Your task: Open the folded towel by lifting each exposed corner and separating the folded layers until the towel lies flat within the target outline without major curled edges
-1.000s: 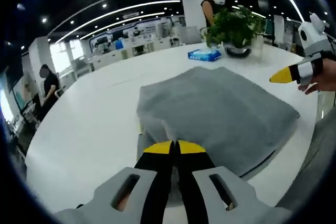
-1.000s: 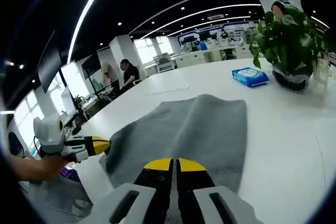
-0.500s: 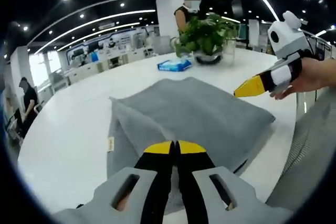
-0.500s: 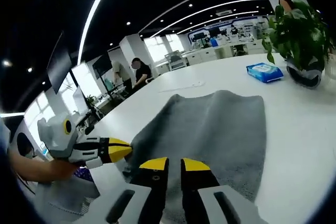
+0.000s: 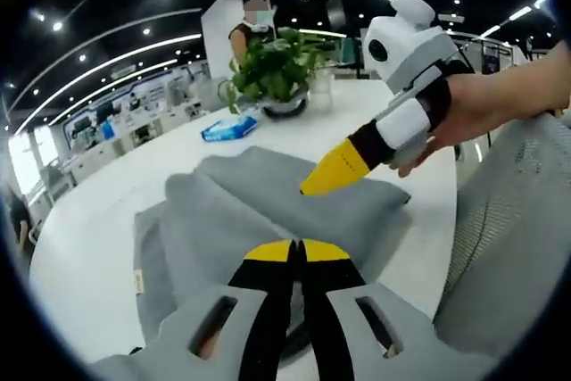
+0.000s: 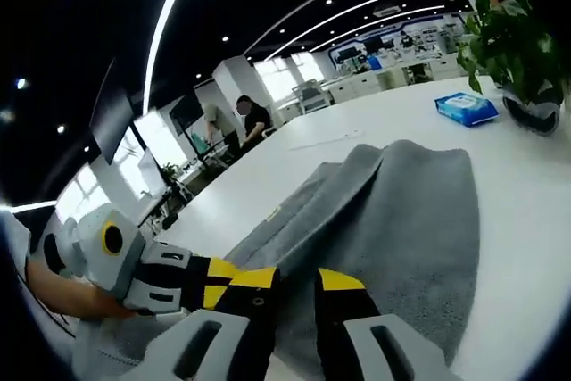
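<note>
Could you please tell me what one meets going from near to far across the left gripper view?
Left gripper's yellow-tipped black jaws → folded grey towel → blue wipes packet → green potted plant → standing person.

Towel (image 5: 223, 211): grey cloth, matt, soft short nap (small pale tag at one edge). Table (image 6: 526, 185): white, smooth, faintly glossy. Left tongs (image 5: 297, 252): matt black plastic, yellow tips, grey housing. Right tongs (image 6: 299, 281): likewise. Wipes packet (image 6: 467, 109): glossy blue wrapper.

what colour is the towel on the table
Plain grey, the towel shows best in the right gripper view.
</note>
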{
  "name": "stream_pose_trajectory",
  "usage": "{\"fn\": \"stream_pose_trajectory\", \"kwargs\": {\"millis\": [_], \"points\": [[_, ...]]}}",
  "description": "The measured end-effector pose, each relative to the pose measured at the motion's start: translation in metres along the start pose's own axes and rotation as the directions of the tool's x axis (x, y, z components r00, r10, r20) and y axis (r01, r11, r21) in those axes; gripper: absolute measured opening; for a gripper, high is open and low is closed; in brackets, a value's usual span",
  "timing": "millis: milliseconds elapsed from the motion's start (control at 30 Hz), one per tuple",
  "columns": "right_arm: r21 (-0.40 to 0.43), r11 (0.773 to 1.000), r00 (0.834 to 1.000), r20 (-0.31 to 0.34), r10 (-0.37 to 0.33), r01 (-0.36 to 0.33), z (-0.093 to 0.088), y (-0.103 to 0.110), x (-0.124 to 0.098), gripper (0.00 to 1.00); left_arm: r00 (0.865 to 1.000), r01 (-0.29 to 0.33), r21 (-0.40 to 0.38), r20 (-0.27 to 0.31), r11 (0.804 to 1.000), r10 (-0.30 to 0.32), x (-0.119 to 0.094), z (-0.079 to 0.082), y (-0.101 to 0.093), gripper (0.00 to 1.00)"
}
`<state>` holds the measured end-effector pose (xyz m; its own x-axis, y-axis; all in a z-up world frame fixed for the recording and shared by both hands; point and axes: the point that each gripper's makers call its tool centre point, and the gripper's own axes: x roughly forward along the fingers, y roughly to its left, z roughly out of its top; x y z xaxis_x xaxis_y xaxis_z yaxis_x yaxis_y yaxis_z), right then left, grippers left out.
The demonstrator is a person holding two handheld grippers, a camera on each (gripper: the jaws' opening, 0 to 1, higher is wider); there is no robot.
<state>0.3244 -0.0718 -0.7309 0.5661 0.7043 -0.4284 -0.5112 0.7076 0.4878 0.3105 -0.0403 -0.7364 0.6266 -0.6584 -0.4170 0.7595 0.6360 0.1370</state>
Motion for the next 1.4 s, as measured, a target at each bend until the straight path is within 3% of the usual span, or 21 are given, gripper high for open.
{"fn": "stream_pose_trajectory", "kwargs": {"millis": [167, 367, 667, 900, 1067, 1233, 1400], "points": [[0.029, 0.999, 1.0, -0.005, 0.022, -0.022, -0.002, 0.005, 0.002, 0.16, 1.0, 0.014, -0.006, 0.026, 1.0, -0.013, 0.0, 0.006, -0.003, 0.02], [0.069, 0.997, 0.999, -0.008, 0.046, -0.045, -0.004, 0.008, 0.004, 0.17, 0.996, 0.072, 0.011, 0.053, 0.997, -0.073, 0.0, 0.013, -0.018, 0.02], [0.068, 0.997, 0.998, -0.048, 0.028, -0.025, -0.013, 0.005, 0.007, 0.15, 0.988, 0.142, 0.026, 0.063, 0.989, -0.144, 0.001, 0.017, -0.035, 0.02], [0.103, 0.995, 0.997, -0.071, 0.012, -0.004, -0.016, -0.001, 0.007, 0.03, 0.989, 0.141, 0.034, 0.046, 0.989, -0.143, 0.002, 0.013, -0.035, 0.02], [0.076, 0.996, 0.998, -0.053, -0.041, 0.045, -0.011, -0.011, 0.003, 0.0, 0.992, 0.112, 0.014, 0.053, 0.994, -0.112, 0.002, 0.012, -0.026, 0.02], [0.102, 0.993, 0.998, -0.031, -0.06, 0.063, -0.005, -0.017, -0.001, 0.0, 0.999, -0.018, -0.032, 0.04, 0.999, 0.019, -0.001, 0.007, 0.007, 0.02], [0.096, 0.991, 0.995, -0.032, -0.092, 0.095, -0.005, -0.024, -0.002, 0.0, 0.992, -0.129, -0.062, -0.013, 0.99, 0.129, -0.006, -0.006, 0.034, 0.03]]}}
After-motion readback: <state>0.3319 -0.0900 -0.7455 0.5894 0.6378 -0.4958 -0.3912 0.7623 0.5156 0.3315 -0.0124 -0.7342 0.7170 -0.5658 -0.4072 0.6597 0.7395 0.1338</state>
